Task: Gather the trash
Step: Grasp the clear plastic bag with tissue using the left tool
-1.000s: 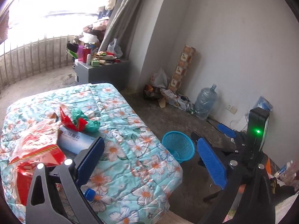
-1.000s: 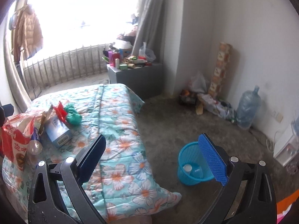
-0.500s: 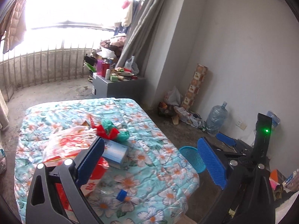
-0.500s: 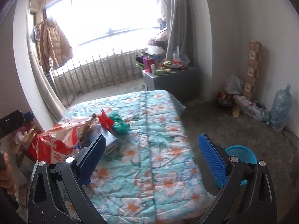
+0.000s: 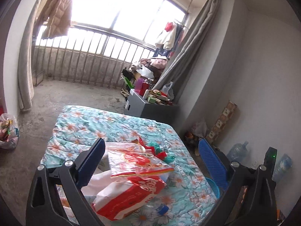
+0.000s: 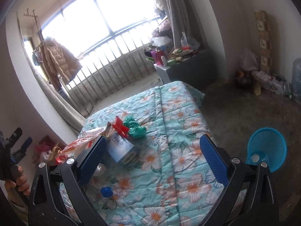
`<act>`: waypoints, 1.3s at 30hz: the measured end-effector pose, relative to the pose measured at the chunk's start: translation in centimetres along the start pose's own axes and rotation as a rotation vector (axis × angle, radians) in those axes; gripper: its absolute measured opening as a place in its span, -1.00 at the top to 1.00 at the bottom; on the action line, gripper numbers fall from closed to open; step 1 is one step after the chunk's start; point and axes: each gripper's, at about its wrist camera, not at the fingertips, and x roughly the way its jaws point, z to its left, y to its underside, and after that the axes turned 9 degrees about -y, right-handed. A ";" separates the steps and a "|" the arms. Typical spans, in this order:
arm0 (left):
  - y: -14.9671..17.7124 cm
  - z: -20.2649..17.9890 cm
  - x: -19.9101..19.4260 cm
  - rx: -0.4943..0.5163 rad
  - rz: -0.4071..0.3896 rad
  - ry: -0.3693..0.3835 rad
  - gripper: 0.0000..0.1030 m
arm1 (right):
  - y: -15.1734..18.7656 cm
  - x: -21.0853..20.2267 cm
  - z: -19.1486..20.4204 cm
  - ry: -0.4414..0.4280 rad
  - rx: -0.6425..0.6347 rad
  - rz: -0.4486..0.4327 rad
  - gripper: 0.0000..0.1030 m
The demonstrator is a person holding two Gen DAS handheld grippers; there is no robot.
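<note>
Trash lies on a table under a floral cloth (image 6: 180, 131): a red-and-white plastic bag (image 5: 131, 184), a blue box (image 6: 122, 148), a green crumpled wrapper (image 6: 135, 128), a red wrapper (image 6: 119, 126) and a clear bottle with a blue cap (image 6: 106, 191). My left gripper (image 5: 152, 163) hangs open just above the bag, with nothing between its fingers. My right gripper (image 6: 153, 160) is open over the table's near end, beside the box and holding nothing. A blue mesh basket (image 6: 267, 148) stands on the floor to the right with a small white item inside.
A hand (image 6: 20, 180) holds the left gripper at the far left of the right wrist view. A grey cabinet (image 5: 150, 109) loaded with clutter stands behind the table. Water bottles (image 5: 237, 151) and bags line the right wall. A trash bag (image 5: 7, 131) sits on the floor at left.
Both grippers have pulled back and tilted up, so the window fills more of each view. The table now sits between both sets of fingers. Both stayed open.
</note>
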 end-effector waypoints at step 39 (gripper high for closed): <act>1.3 13.7 26.0 -0.360 0.674 0.059 0.31 | -0.1 10.5 -0.6 -0.070 0.117 0.263 -0.71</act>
